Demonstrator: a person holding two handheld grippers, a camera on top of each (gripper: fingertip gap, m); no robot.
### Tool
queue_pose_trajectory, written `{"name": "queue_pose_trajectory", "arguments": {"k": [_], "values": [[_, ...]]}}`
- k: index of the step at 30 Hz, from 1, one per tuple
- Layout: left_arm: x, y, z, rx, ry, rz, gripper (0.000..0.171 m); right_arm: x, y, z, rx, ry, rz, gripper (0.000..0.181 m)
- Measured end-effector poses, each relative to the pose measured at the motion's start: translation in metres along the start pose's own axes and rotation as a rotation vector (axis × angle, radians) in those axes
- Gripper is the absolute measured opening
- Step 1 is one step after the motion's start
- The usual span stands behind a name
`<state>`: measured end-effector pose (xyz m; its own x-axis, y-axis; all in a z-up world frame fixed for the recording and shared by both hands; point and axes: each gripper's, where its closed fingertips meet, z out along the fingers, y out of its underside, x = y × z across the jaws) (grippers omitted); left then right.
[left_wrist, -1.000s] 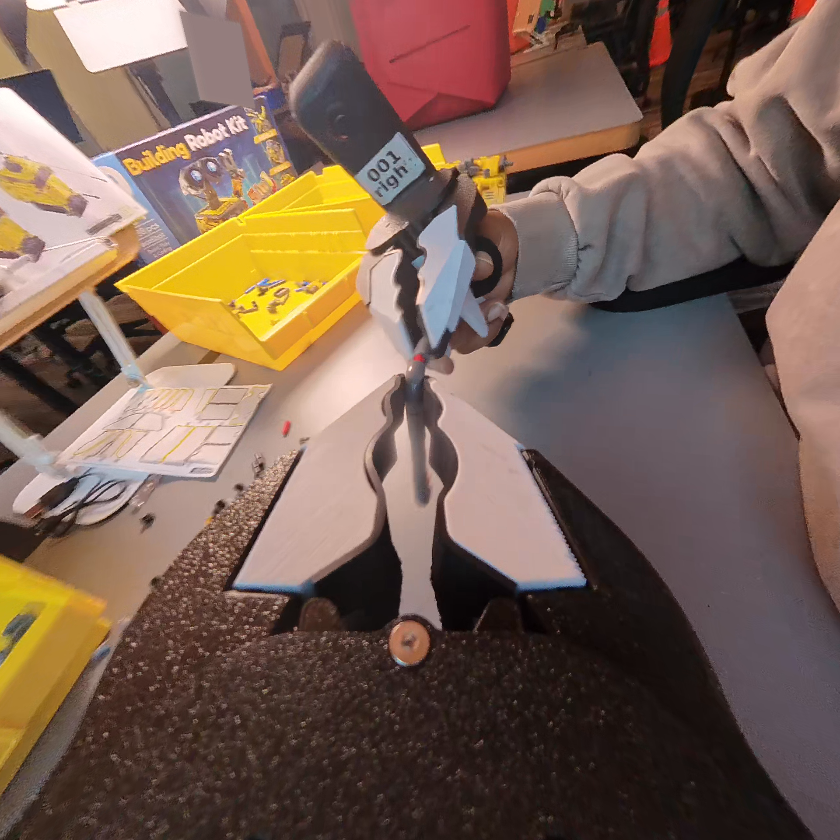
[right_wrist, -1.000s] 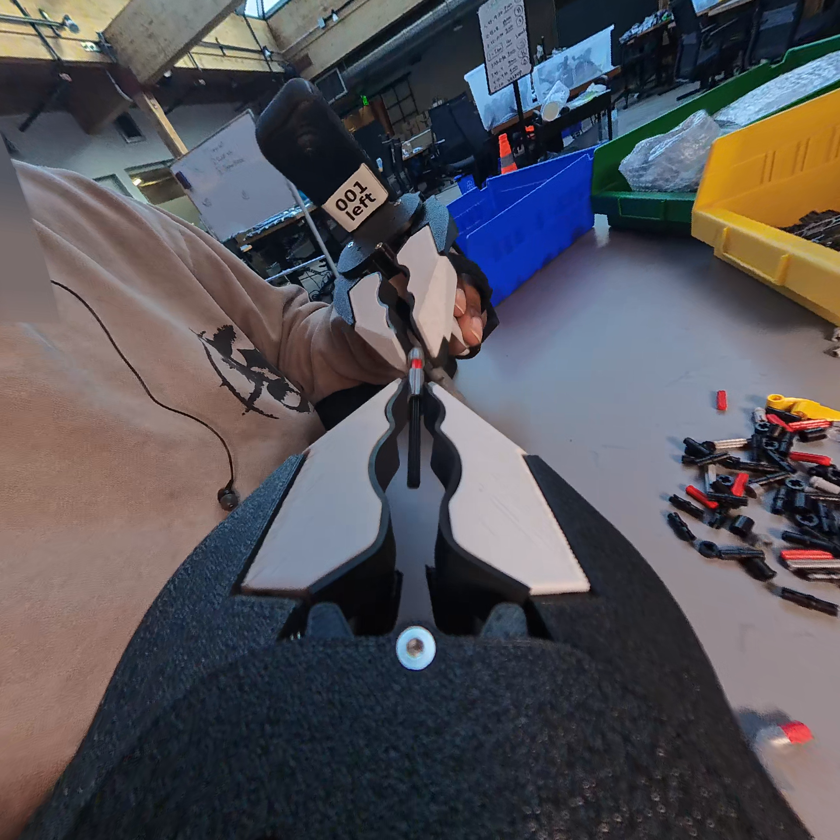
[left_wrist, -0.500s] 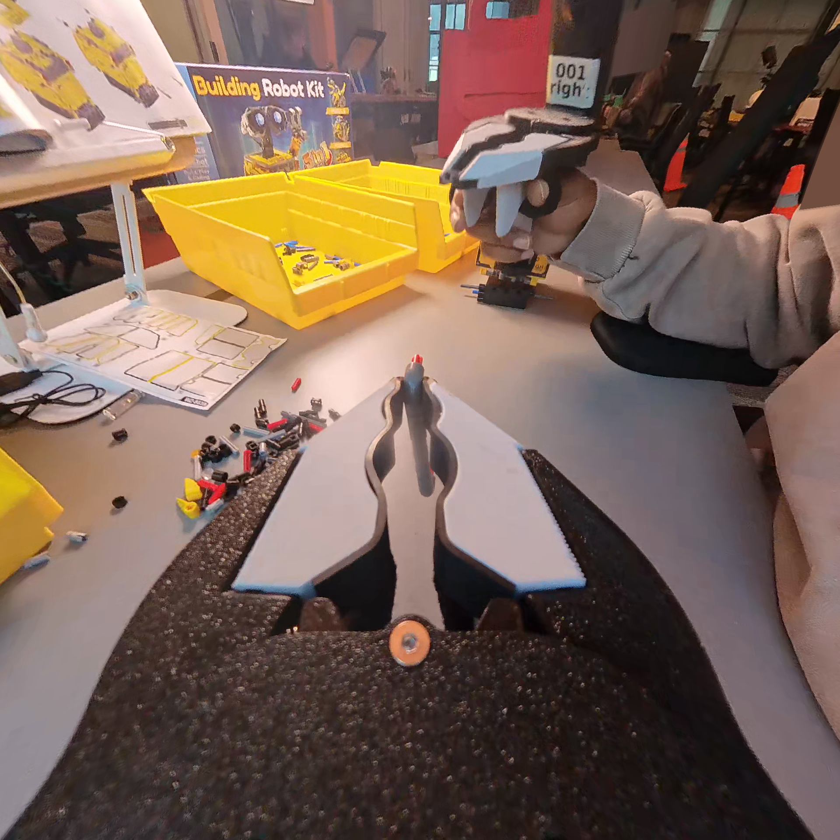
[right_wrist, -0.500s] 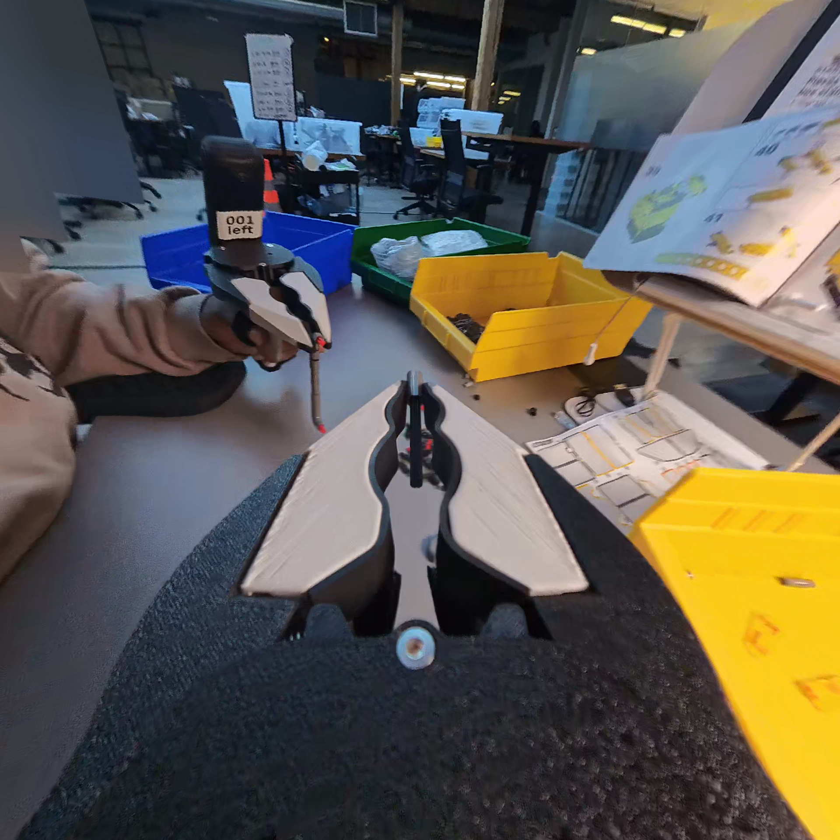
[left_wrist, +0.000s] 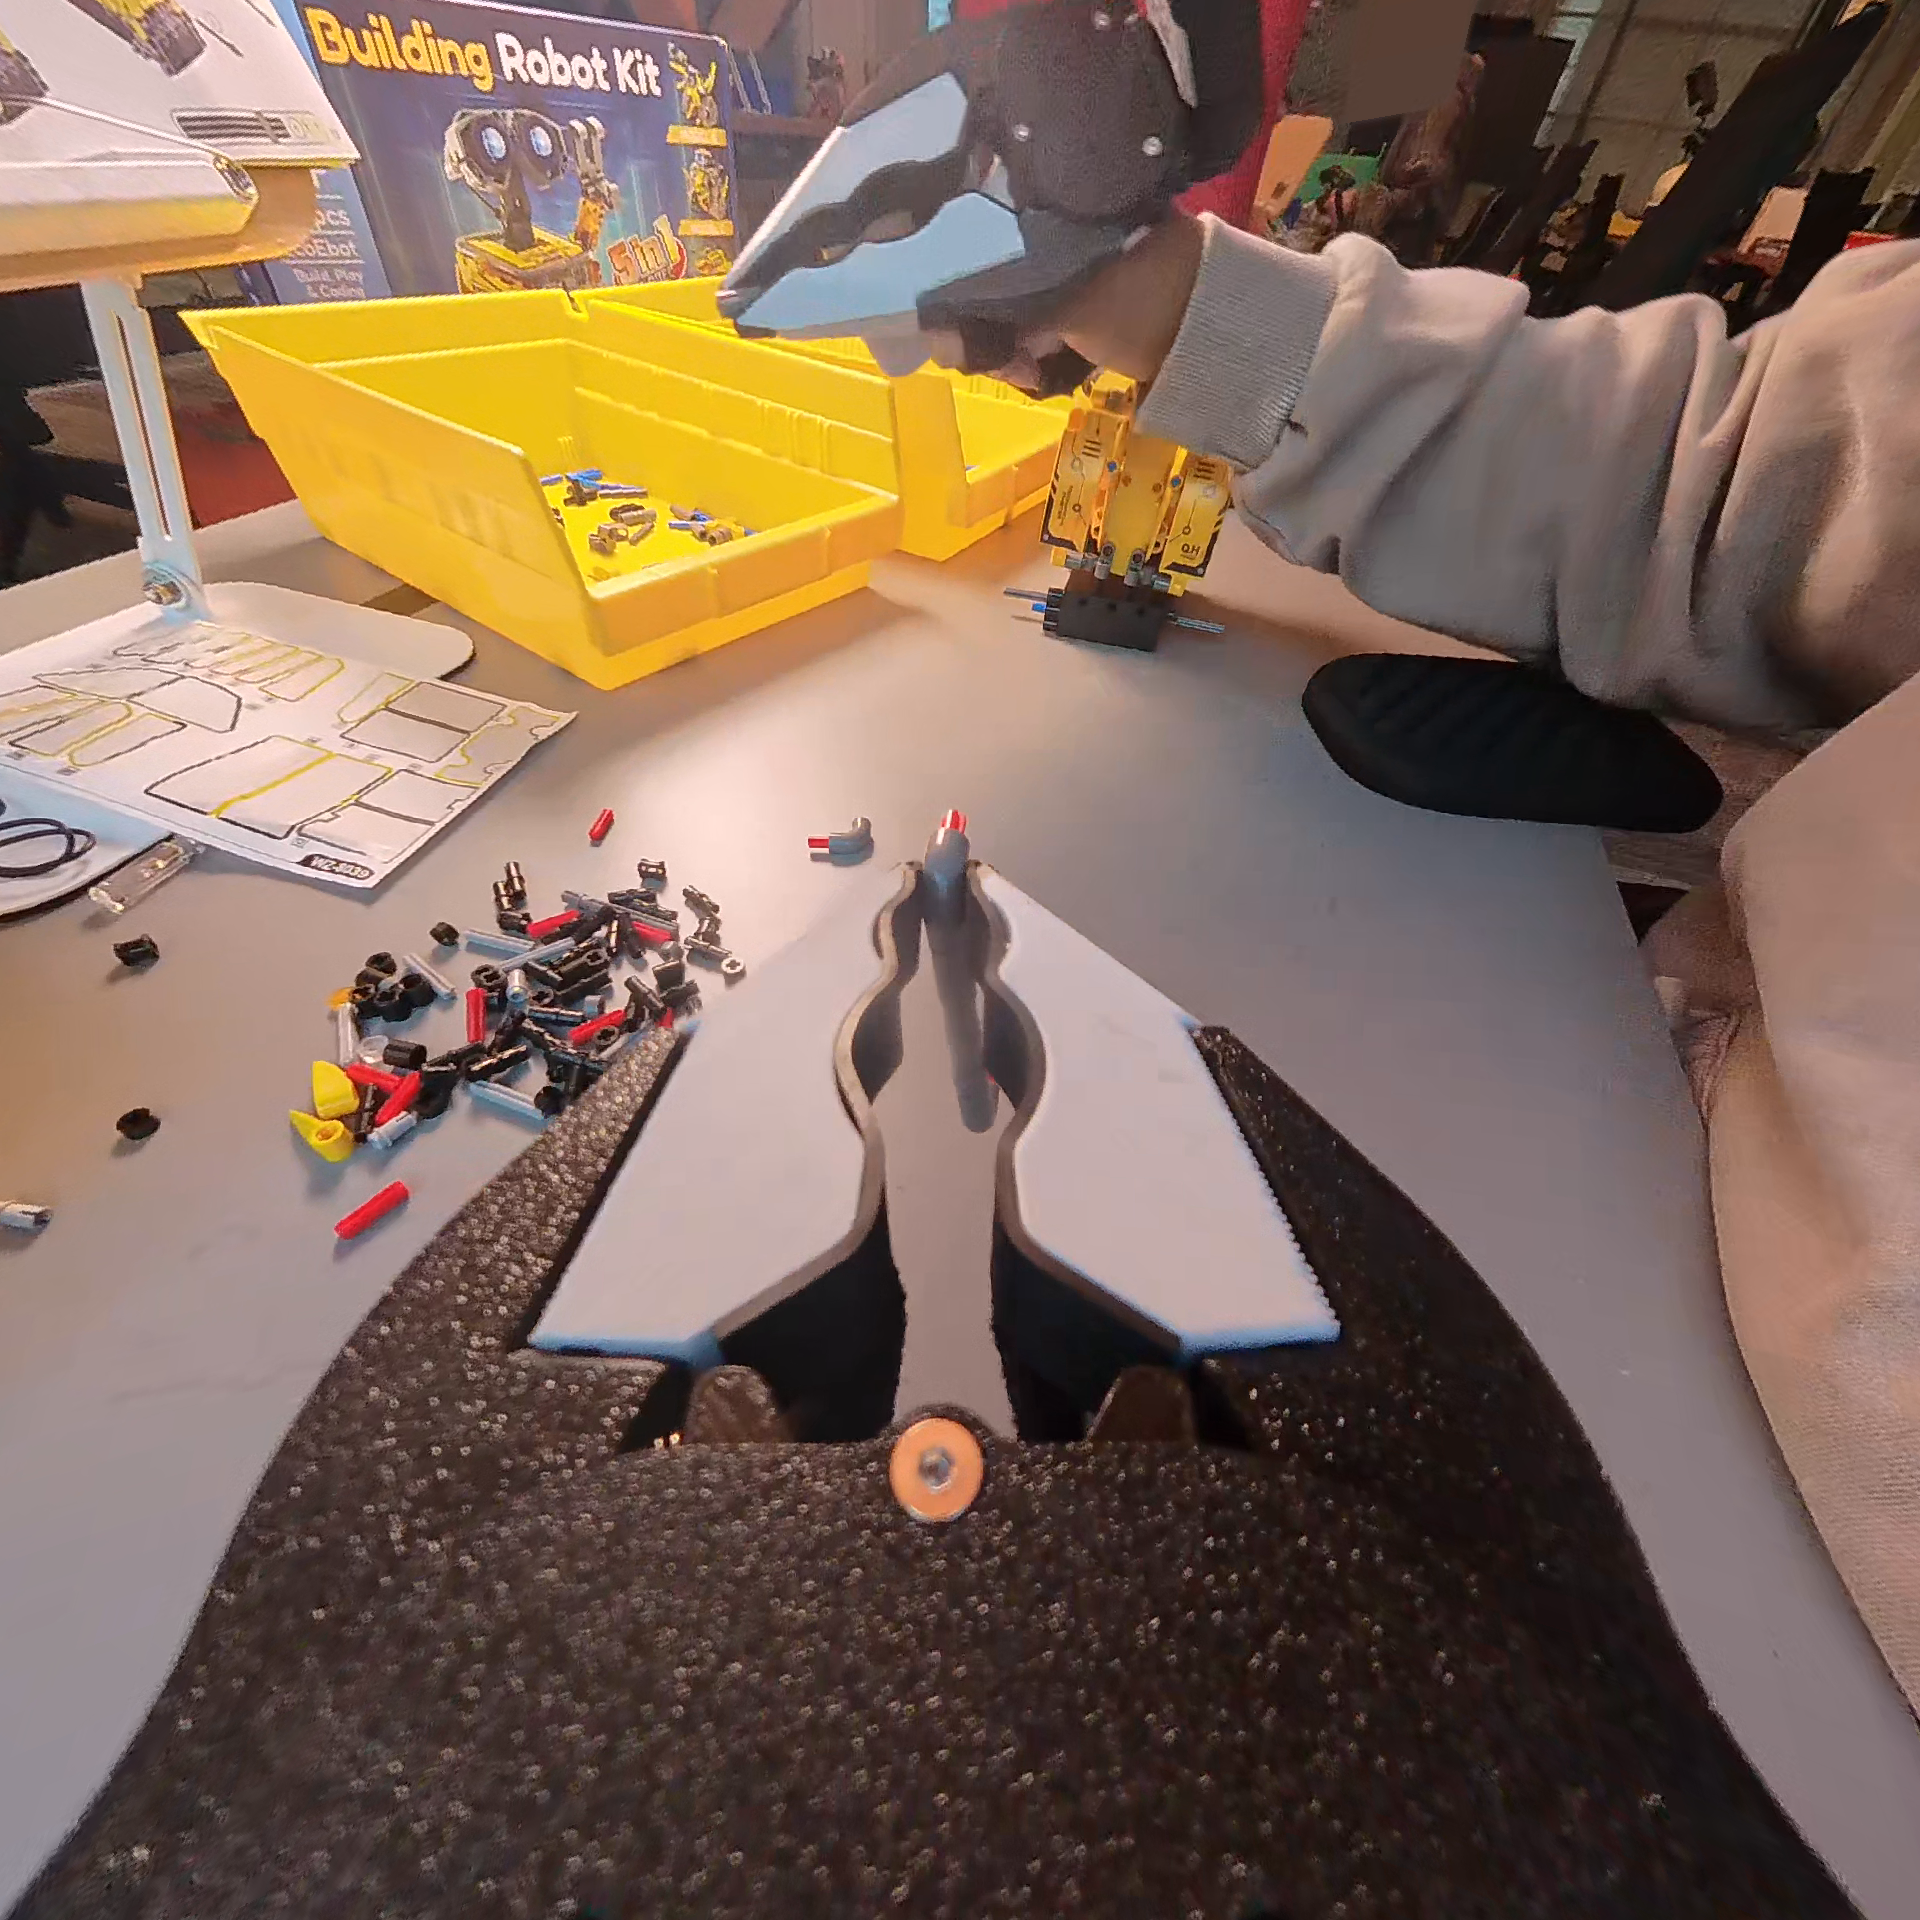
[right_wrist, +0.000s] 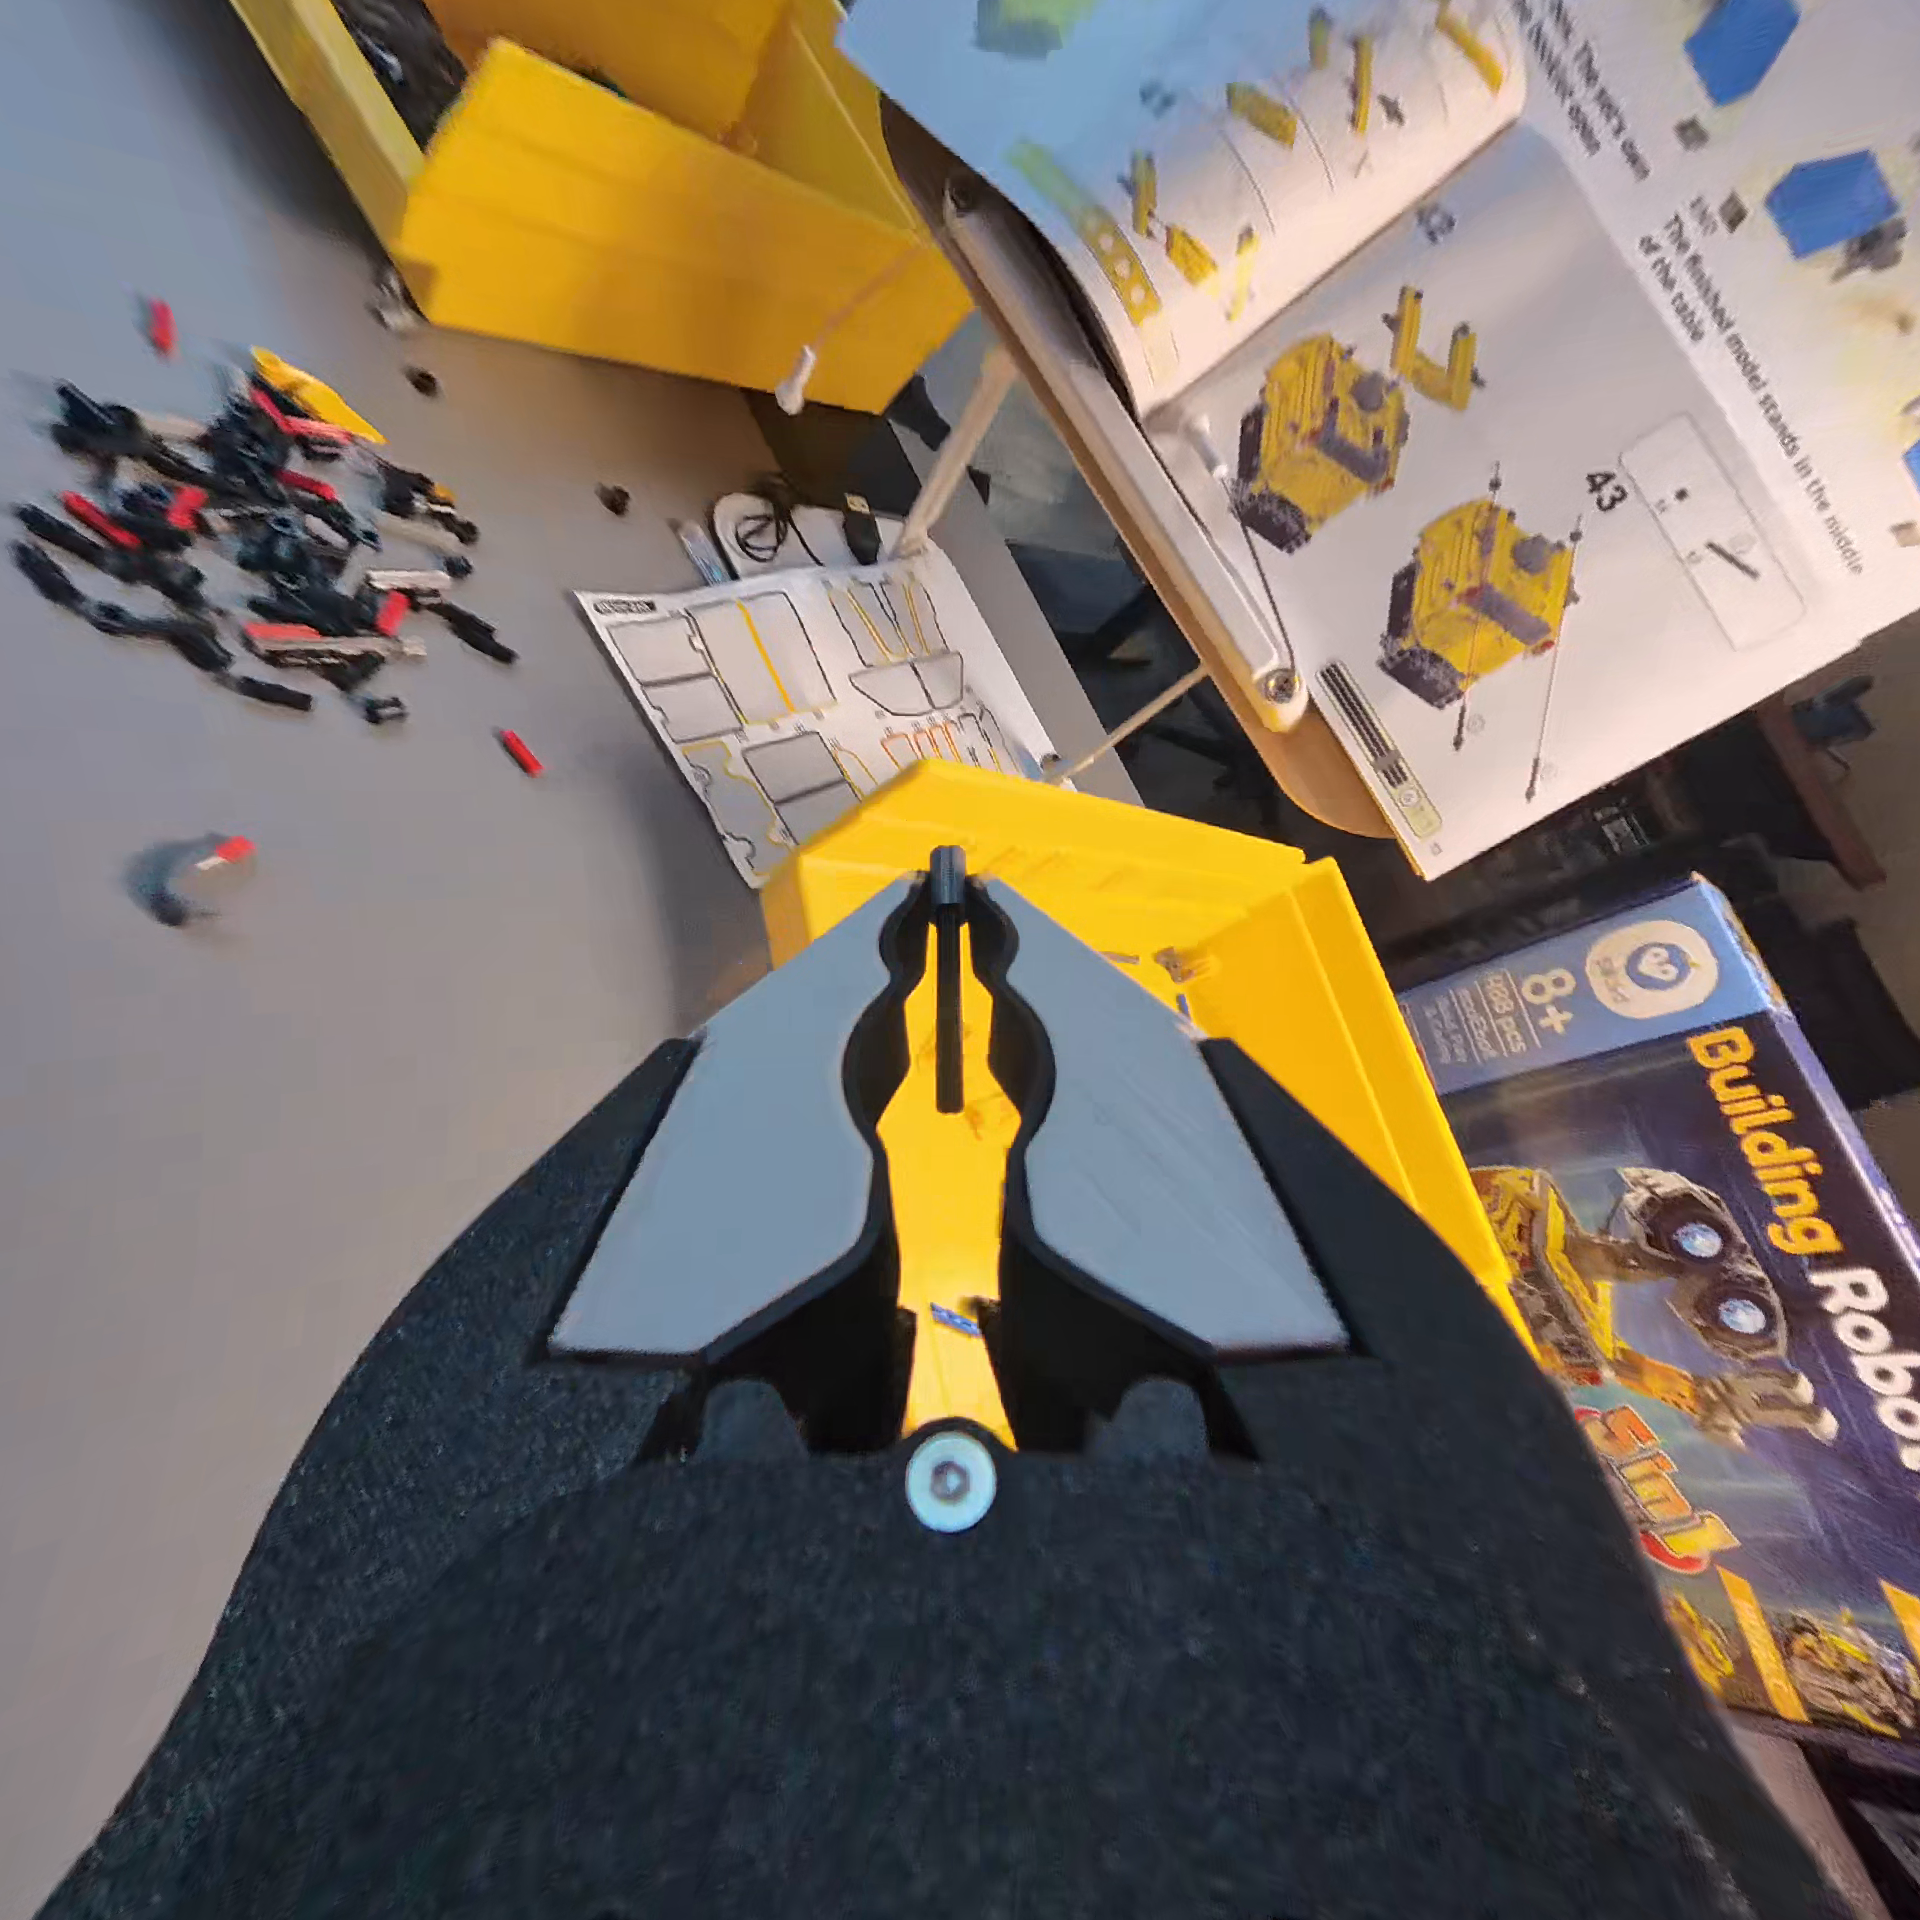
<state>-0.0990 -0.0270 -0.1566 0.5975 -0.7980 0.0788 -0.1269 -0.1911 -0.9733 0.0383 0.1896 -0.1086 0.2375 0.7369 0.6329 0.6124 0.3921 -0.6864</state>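
Left claw (left_wrist: 943, 883) on grey rod (left_wrist: 958, 997); right claw (right_wrist: 948, 883) on black pin (right_wrist: 948, 977)

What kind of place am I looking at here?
Probably a workshop bench for building a toy robot kit: a yellow parts bin, loose small pieces on the grey table, and an open instruction booklet.

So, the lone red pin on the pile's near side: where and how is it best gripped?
Probably at its middle, from straight above, closing across its thin width. The red pin lies flat on the table, apart from the pile, so both long sides are free.
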Motion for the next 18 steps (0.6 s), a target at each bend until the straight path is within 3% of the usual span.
{"name": "queue_pose_trajectory", "arguments": {"k": [3,7,10,12,16,18], "values": [[0.002,0.007,0.002,-0.034,0.013,-0.011,0.007,0.01,0.008,0.009,-0.011,-0.01,0.001,0.005],[0.016,0.035,0.012,-0.18,0.138,-0.181,0.01,-0.02,-0.022,0.005,0.084,-0.09,-0.018,0.005],[0.022,0.05,0.021,-0.261,0.205,-0.318,0.036,-0.064,-0.057,-0.006,0.188,-0.183,-0.058,0.004],[0.02,0.032,0.022,-0.164,0.217,-0.368,0.044,-0.095,-0.078,-0.014,0.249,-0.235,-0.105,0.004],[0.023,-0.014,0.019,0.086,0.353,-0.613,0.044,-0.154,-0.118,-0.029,0.365,-0.343,-0.146,0.004],[0.029,-0.02,0.02,0.126,0.42,-0.686,0.042,-0.178,-0.133,-0.034,0.413,-0.386,-0.162,0.004]]}}
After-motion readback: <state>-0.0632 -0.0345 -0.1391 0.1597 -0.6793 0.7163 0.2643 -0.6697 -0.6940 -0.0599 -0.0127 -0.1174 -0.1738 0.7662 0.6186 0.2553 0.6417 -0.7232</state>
